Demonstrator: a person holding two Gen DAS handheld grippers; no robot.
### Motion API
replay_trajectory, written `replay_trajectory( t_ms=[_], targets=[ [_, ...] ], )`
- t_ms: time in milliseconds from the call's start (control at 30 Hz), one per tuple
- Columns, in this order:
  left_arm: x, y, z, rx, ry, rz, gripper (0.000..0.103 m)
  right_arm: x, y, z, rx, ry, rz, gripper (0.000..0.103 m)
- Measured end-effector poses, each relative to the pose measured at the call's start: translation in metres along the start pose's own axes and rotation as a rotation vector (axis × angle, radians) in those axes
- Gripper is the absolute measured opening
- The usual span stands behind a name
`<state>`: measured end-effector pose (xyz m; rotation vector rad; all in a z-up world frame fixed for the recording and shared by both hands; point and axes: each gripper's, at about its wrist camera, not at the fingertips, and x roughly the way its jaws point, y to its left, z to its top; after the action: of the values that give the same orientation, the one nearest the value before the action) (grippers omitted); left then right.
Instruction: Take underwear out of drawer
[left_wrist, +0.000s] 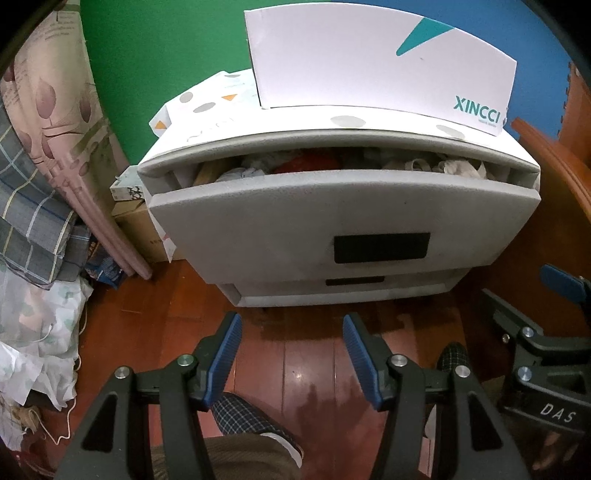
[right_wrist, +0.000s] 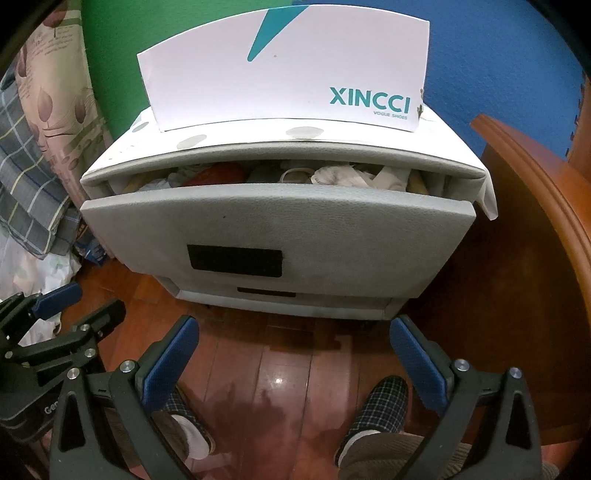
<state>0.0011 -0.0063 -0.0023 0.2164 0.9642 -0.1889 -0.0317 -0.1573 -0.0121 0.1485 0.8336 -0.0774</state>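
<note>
Left tongs and right tongs: jaws apart, empty, above wooden floor just before cabinet. Top drawer of grey cabinet: partly pulled out. Underwear: crumpled inside drawer. White shoebox: atop cabinet.

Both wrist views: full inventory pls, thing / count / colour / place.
drawer unit: 1, grey, centre, on the floor
top drawer: 1, grey, partly pulled out
clothes: pile, white, red, grey, inside top drawer
lower drawer: 1, grey, closed
shoebox: 1, white with teal print, on top of unit
bedding: heap, pink floral and blue check, left
cardboard boxes: count unclear, brown, left of unit
wood floor: red-brown
slippers: 2, dark check, on the person's feet
left tool: 1, black with blue pads, open, empty
right tool: 1, same, open, empty
</note>
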Motion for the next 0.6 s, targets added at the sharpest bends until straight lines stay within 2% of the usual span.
replay_trajectory(
  t_ms=[233,600],
  targets=[
    [0.0005,0.0026,0.0002,-0.01,0.0,-0.01,0.058,-0.0008,-0.0002,-0.0001,0.0,0.0,-0.003,0.102],
    [-0.0021,0.0048,-0.0018,-0.017,-0.002,0.018,0.058,-0.001,-0.0011,0.0008,0.002,0.0,-0.004,0.102]
  ],
)
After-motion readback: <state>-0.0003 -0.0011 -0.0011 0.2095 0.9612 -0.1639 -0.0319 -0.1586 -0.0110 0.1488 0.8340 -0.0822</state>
